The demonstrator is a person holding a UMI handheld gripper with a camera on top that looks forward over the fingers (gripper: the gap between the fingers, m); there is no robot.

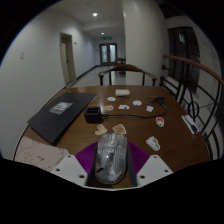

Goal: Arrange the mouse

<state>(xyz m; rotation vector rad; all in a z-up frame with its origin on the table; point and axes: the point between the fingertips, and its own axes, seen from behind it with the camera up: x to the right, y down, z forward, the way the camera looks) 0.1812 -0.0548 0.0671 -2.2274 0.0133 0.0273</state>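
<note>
Gripping the grey mouse point(110, 160), the two fingers point(70, 165) press on its sides with their purple pads. Beyond the fingers, on the brown desk point(140, 112), lies a black mat point(62, 115) and some small white items.

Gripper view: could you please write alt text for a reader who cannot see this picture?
A grey computer mouse sits between the two fingers of the gripper, whose purple pads close in on its sides, above a brown wooden table. Beyond the fingers lie a black mat and several small pale items, with a wooden chair at the table's far side.
</note>
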